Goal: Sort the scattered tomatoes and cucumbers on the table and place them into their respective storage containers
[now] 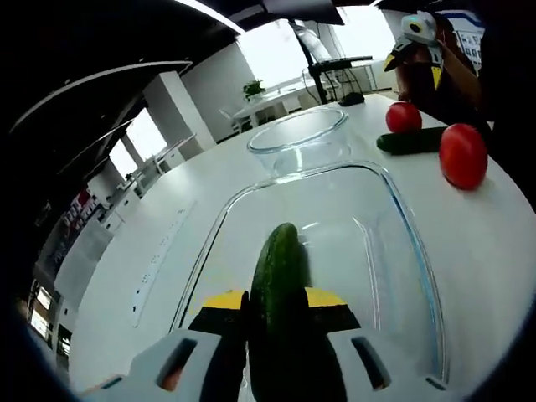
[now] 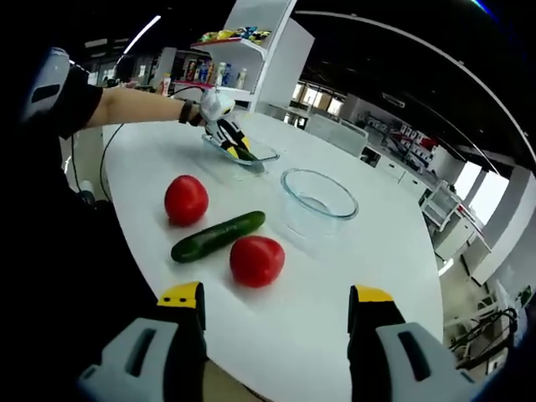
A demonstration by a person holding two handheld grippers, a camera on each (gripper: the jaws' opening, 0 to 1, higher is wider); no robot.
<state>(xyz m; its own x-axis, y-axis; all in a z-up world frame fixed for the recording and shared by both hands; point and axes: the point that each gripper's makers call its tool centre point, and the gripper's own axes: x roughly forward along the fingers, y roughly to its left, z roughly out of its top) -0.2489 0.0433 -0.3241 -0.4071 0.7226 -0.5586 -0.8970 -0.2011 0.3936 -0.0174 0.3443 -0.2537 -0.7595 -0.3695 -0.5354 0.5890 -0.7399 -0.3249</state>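
The left gripper is clamped on a cucumber, the fruit running straight out ahead between its yellow-tipped jaws, long axis in line with them. Right under and beyond its tip lies the rectangular glass dish, so the cucumber hangs over the dish's near end; whether it touches the glass I cannot tell. Lowering and letting go looks like all that remains for this one, and because the dish runs the same way as the cucumber it should lie down lengthwise without turning.

Past the dish stands a round glass bowl, empty as far as I can see. Off to that gripper's right, on the white table, are two tomatoes, one near and one further off, with a second cucumber between them.

The right gripper hangs with its jaws wide apart and nothing between them. Just ahead of it sits the nearer tomato, touching or almost touching the loose cucumber, which lies crosswise to those jaws. I'd say this hand is far better placed for that tomato, and the bowl stands ahead and a little right.
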